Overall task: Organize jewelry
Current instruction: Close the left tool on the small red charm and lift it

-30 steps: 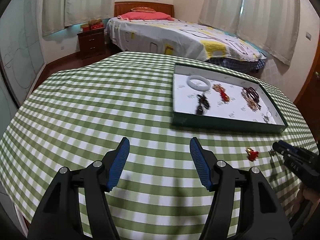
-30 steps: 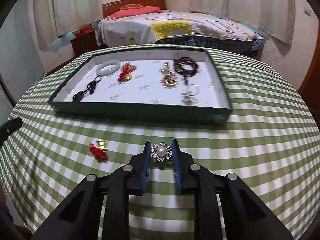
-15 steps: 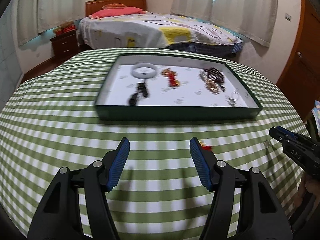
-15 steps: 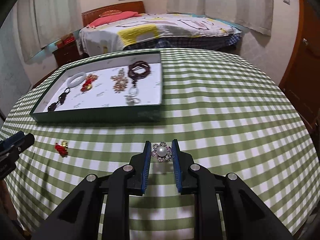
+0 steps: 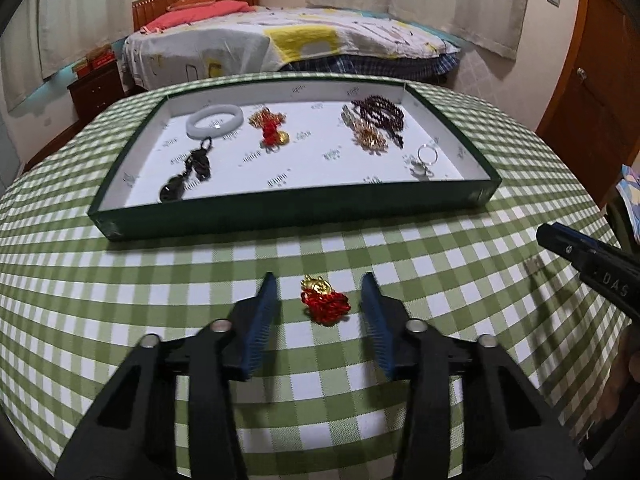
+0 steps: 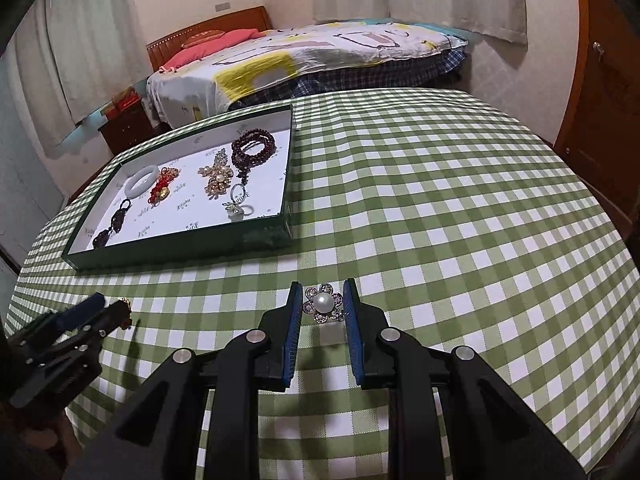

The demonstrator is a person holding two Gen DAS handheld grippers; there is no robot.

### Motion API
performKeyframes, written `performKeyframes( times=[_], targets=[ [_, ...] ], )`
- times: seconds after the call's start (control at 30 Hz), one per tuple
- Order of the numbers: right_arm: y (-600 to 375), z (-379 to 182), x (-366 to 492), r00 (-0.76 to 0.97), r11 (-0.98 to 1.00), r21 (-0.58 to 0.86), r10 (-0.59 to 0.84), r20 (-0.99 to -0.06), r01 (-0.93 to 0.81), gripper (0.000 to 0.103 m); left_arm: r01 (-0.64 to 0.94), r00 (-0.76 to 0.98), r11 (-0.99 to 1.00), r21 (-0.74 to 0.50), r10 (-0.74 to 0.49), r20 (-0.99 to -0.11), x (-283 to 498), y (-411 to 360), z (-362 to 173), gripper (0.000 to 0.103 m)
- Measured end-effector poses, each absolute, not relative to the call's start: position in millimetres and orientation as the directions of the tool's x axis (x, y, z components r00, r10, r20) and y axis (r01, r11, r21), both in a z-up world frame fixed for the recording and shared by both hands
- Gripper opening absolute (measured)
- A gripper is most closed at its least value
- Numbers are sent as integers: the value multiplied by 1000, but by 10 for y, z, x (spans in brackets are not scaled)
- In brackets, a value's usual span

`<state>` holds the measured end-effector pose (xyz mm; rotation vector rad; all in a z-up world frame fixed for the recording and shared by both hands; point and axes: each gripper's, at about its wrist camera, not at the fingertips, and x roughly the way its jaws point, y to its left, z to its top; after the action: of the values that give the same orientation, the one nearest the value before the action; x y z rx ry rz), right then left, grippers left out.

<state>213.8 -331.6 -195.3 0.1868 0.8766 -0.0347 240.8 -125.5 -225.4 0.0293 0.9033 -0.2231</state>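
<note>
A red and gold knot charm lies on the green checked tablecloth, between the blue pads of my open left gripper. My right gripper is shut on a pearl flower brooch and holds it above the cloth. A dark green tray with a white floor stands beyond. It holds a white bangle, a red charm, a dark pendant, a gold brooch, dark beads and a ring. The tray also shows in the right wrist view.
The round table's edge curves away close on every side. A bed stands behind the table, a wooden nightstand to its left and a wooden door at the right. The right gripper's body shows at the left view's right edge.
My left gripper has swung right and forward, narrowing its jaws around the red and gold charm. My right gripper has drifted right with the brooch, leaving the tray at the left.
</note>
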Motion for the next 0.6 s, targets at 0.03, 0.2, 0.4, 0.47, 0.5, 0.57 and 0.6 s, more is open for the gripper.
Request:
performKeyframes(
  times=[0.03, 0.2, 0.4, 0.47, 0.5, 0.57, 0.6],
  targets=[
    [-3319, -1959, 2140, 640, 983, 150, 47, -767, 107, 22, 207, 592, 976, -72, -184, -784, 2415, -1254, -2270, 30],
    [-3284, -1972, 2149, 638, 984, 147, 50, -769, 100, 22, 226, 585, 971, -81, -202, -785, 2404, -1254, -2319, 18],
    [-3256, -1978, 2150, 638, 986, 136, 46, -769, 94, 22, 224, 588, 968, -111, -225, -777, 2401, -1192, -2312, 15],
    [-3242, -1986, 2148, 637, 987, 134, 47, -769, 90, 22, 225, 593, 968, -111, -226, -773, 2390, -1182, -2299, 14],
    [-3238, -1989, 2145, 637, 987, 134, 48, -769, 88, 22, 226, 597, 968, -109, -227, -770, 2381, -1176, -2287, 14],
    [-3219, -1995, 2142, 636, 988, 135, 53, -769, 81, 22, 230, 607, 968, -102, -224, -762, 2357, -1167, -2263, 14],
    [-3212, -1996, 2140, 636, 988, 136, 55, -770, 78, 22, 231, 610, 968, -100, -224, -760, 2351, -1164, -2255, 14]
  ],
)
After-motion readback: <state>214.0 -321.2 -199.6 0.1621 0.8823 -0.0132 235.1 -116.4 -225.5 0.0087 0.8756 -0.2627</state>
